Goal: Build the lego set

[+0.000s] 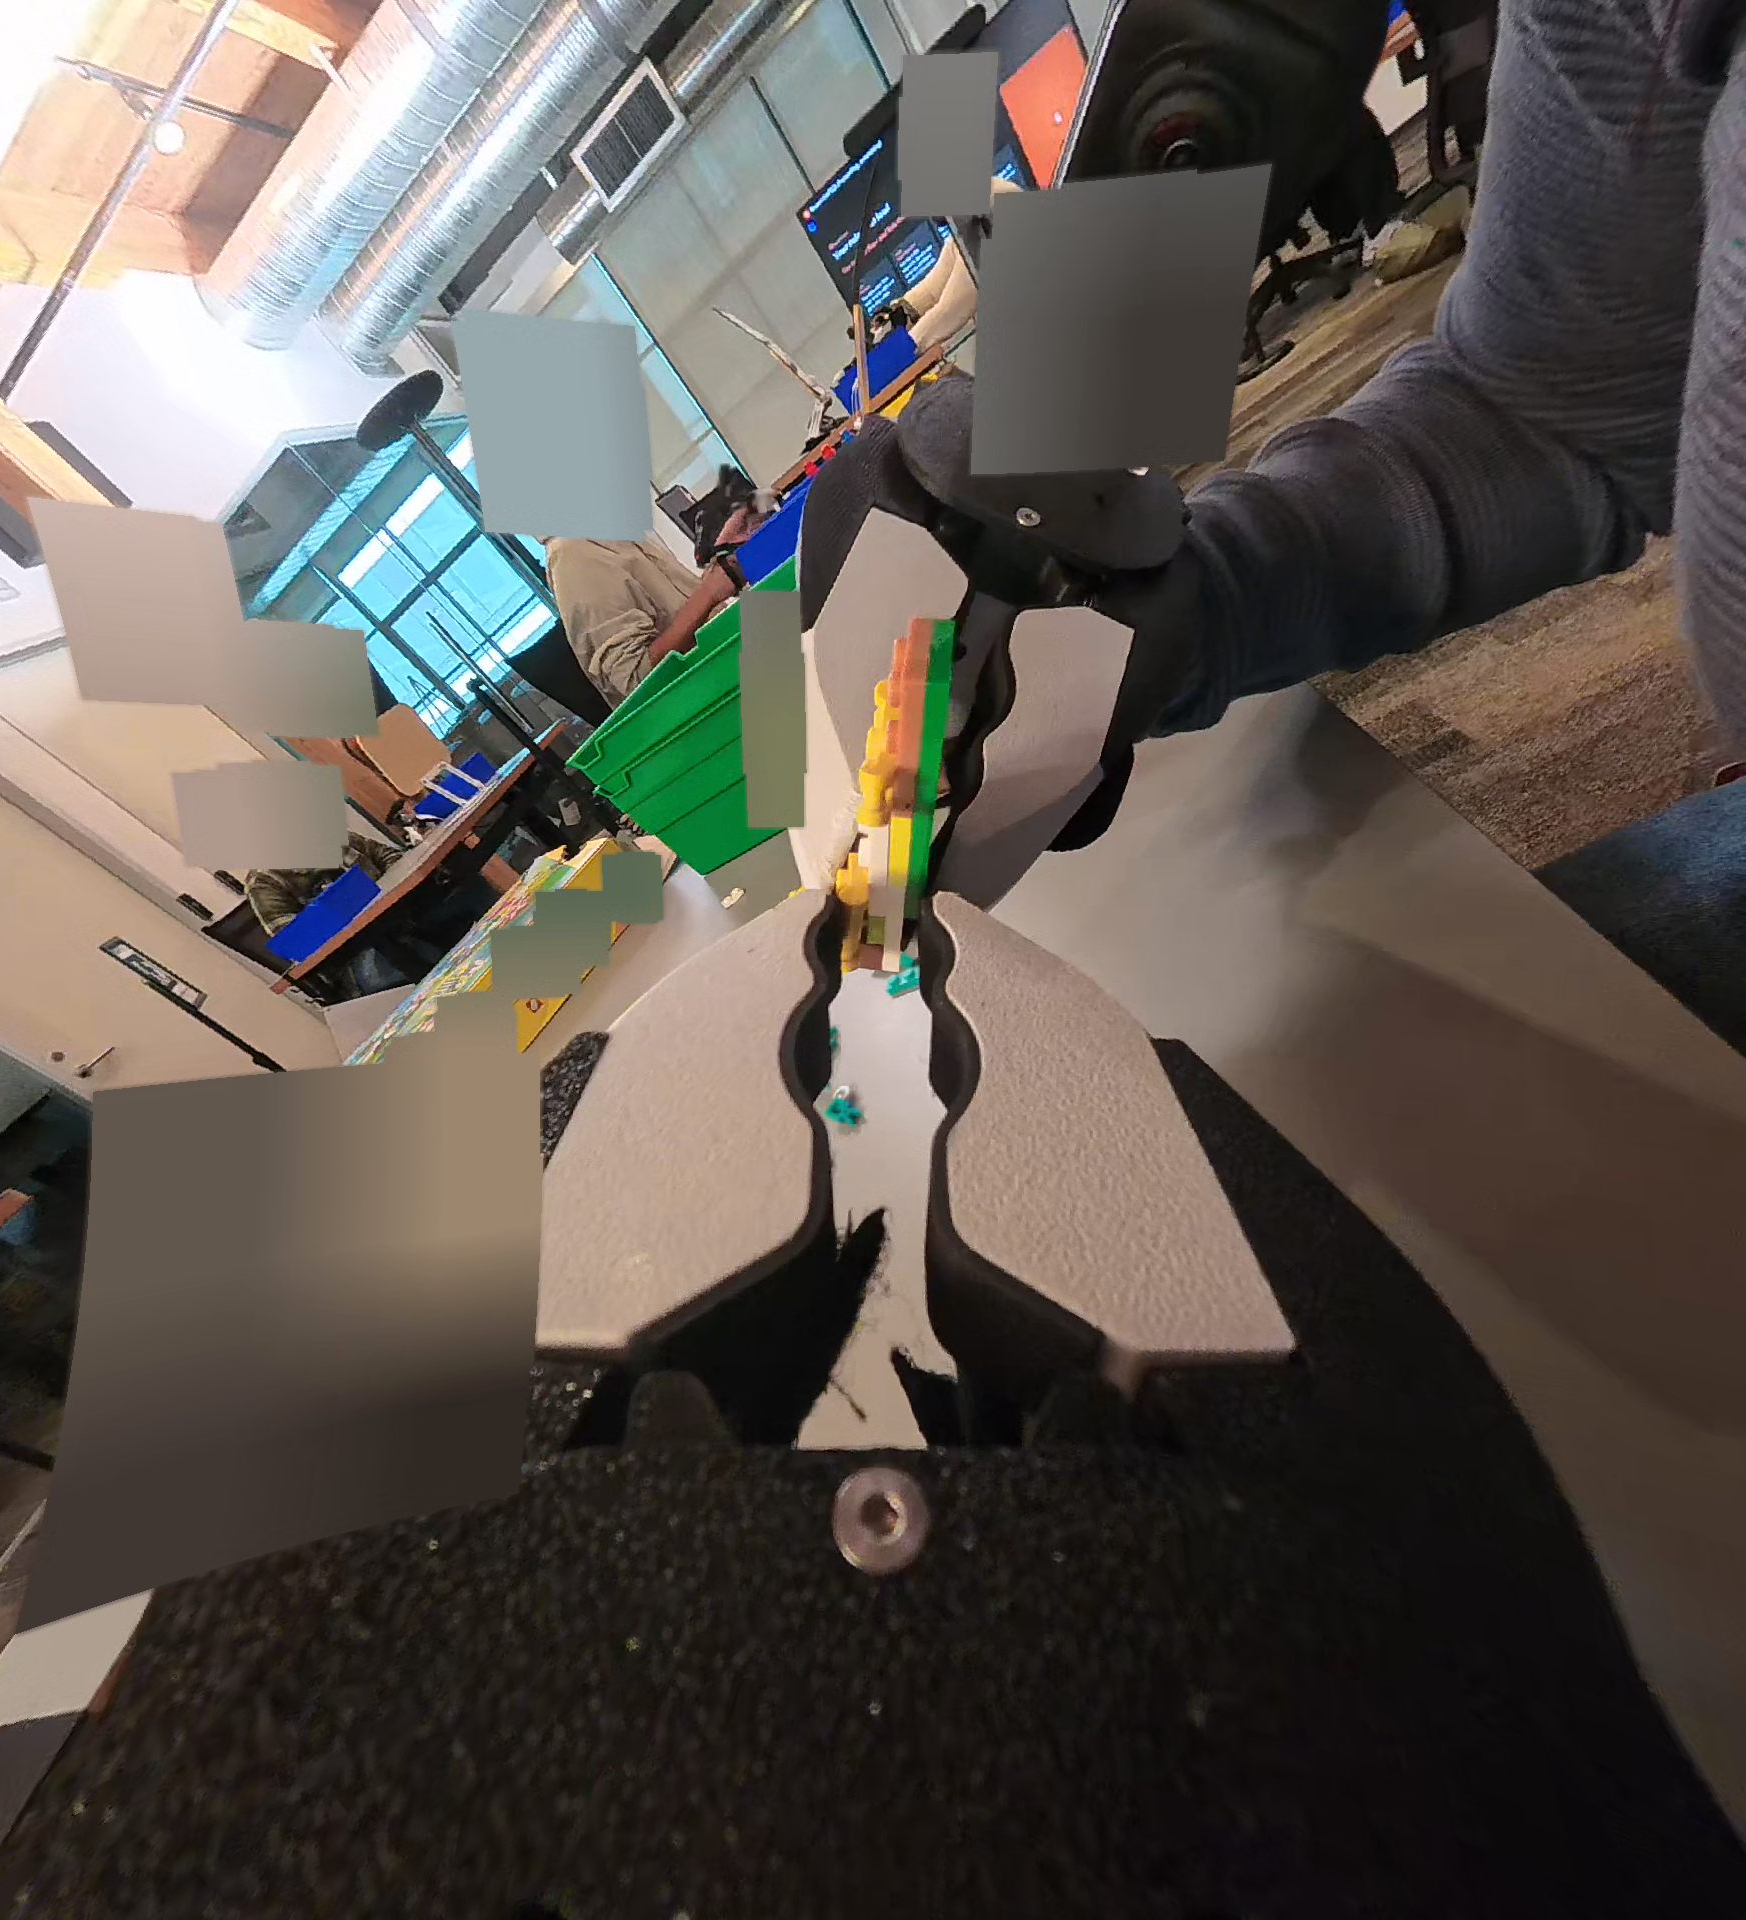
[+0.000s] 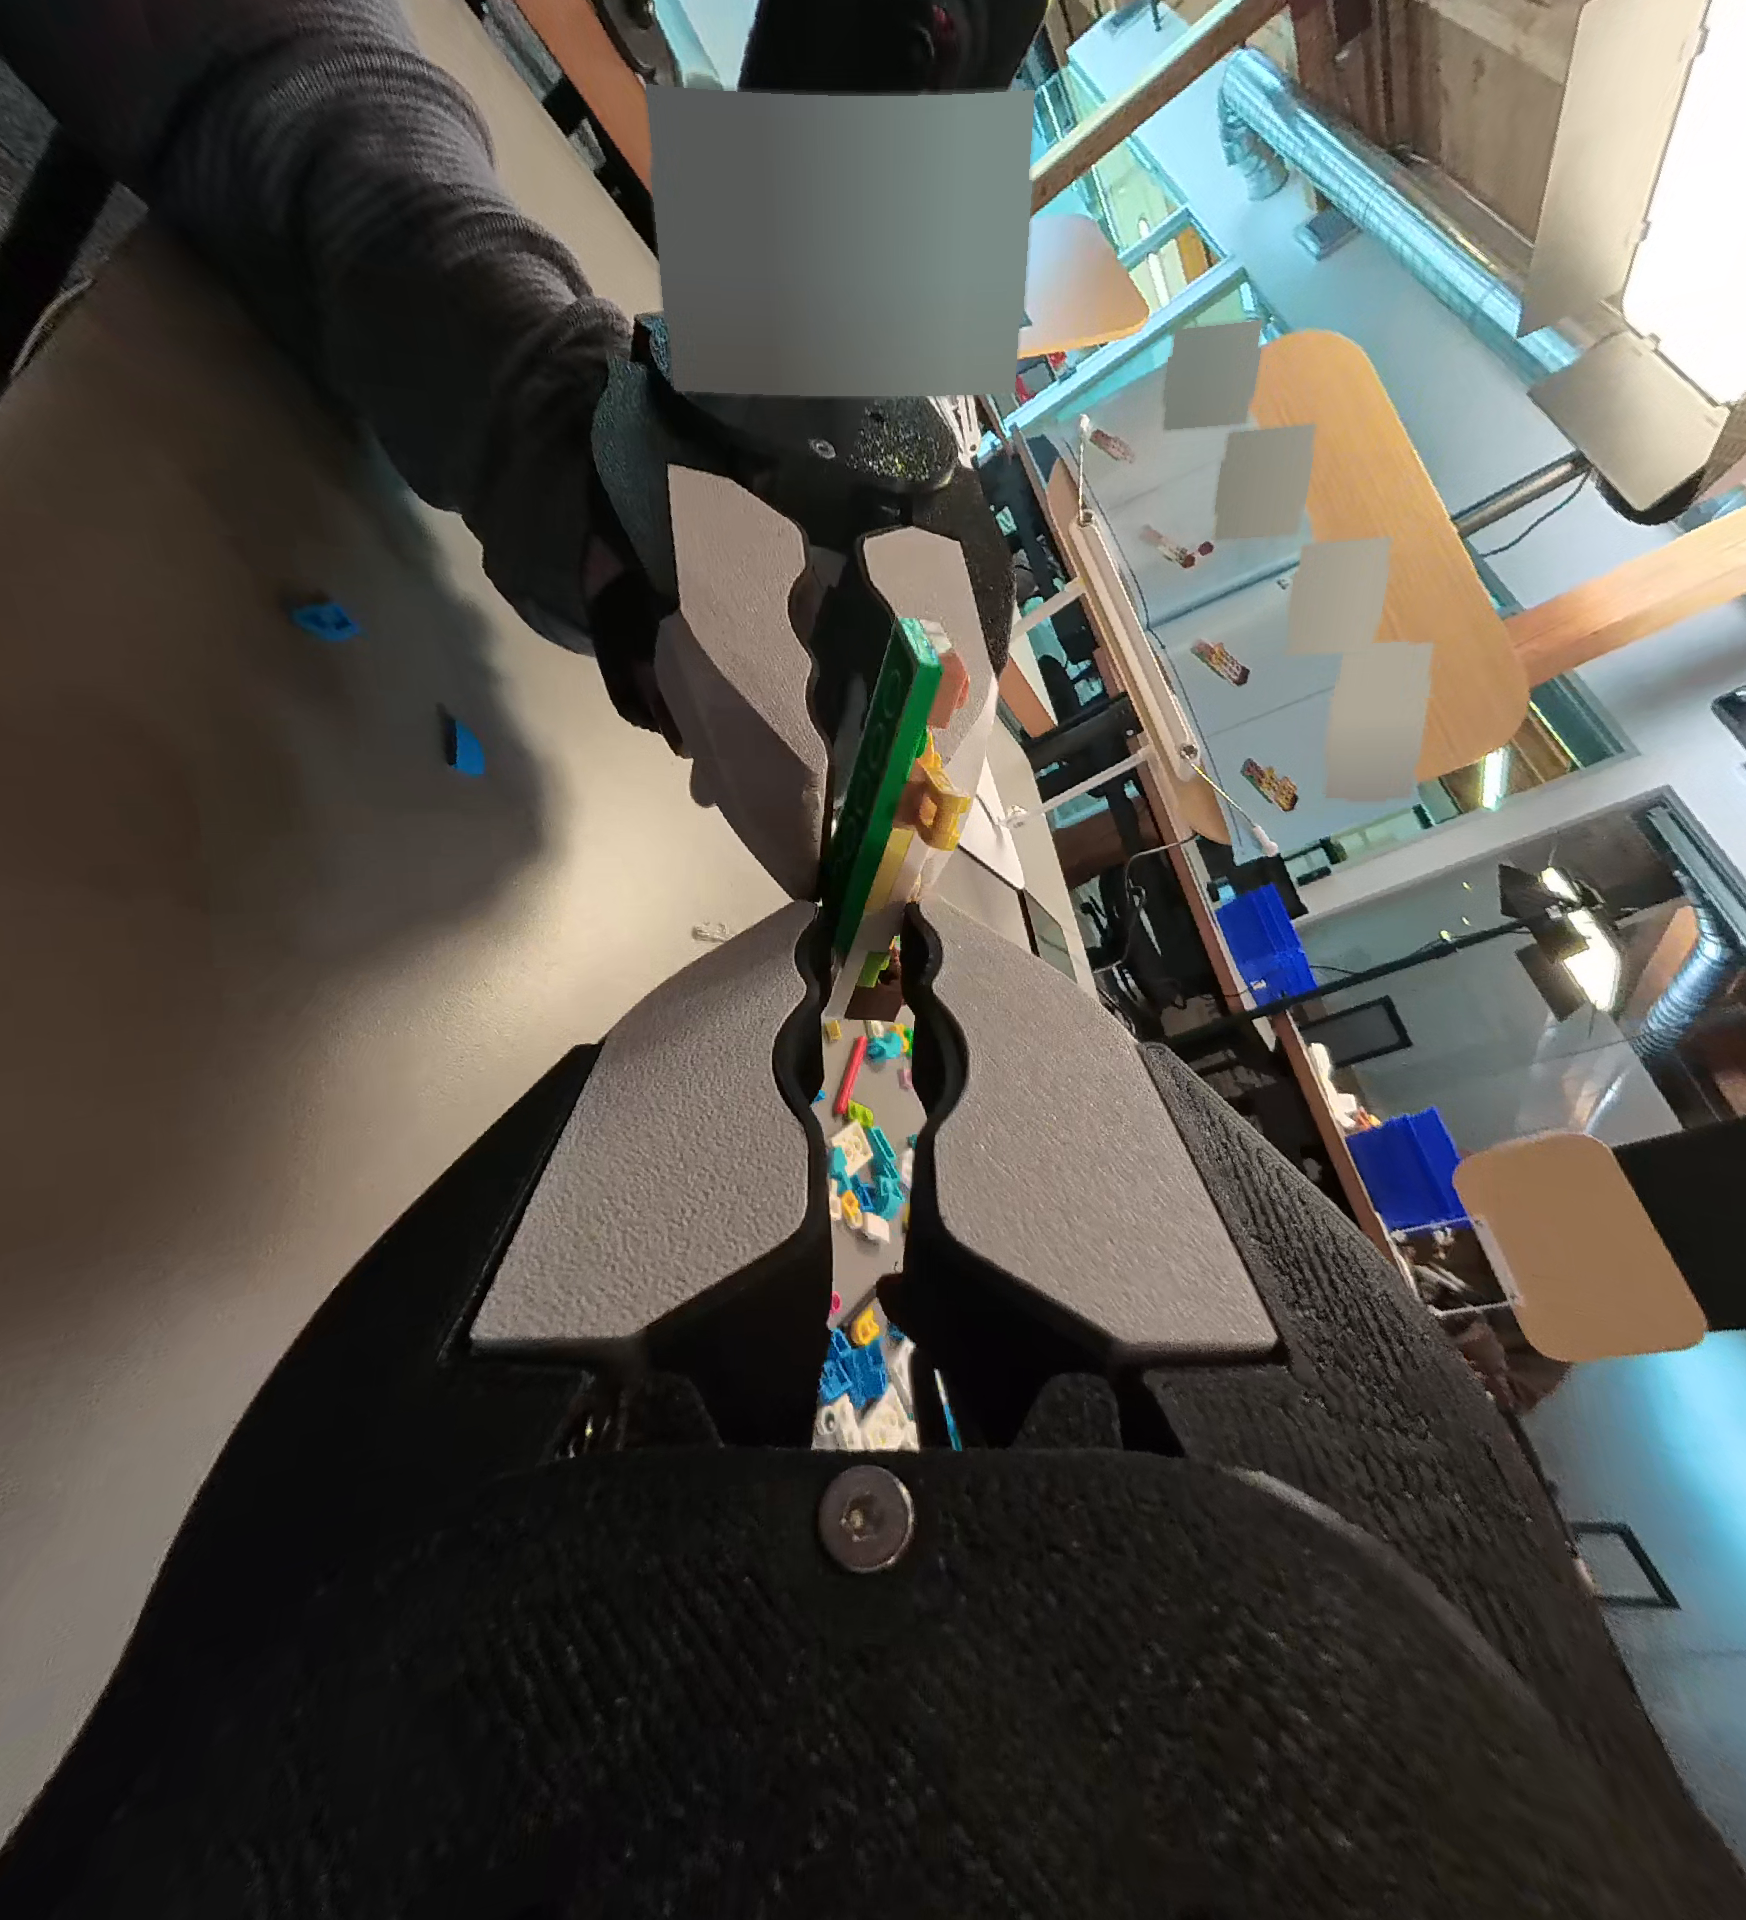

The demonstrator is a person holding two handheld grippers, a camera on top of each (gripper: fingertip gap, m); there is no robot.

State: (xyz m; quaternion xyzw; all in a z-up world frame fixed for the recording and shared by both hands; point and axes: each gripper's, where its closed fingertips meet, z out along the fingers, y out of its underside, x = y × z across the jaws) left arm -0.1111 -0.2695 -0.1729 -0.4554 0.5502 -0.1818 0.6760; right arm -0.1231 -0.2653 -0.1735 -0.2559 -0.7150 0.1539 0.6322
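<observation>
Lego build (image 1: 900,790) pinched edge-on between both grippers, held up off the table (image 1: 1264,1039).
Left gripper (image 1: 879,925) clamps the build's near end at the fingertips; right gripper (image 2: 864,935) clamps the opposite end, tips facing the left's. Build has a green baseplate (image 2: 874,800) with yellow, white and brown bricks stacked on one face. Loose bricks (image 2: 864,1164) lie scattered on the table below, two blue pieces (image 2: 458,743) well apart from them. Stacked green bins (image 1: 682,738) sit beyond.
</observation>
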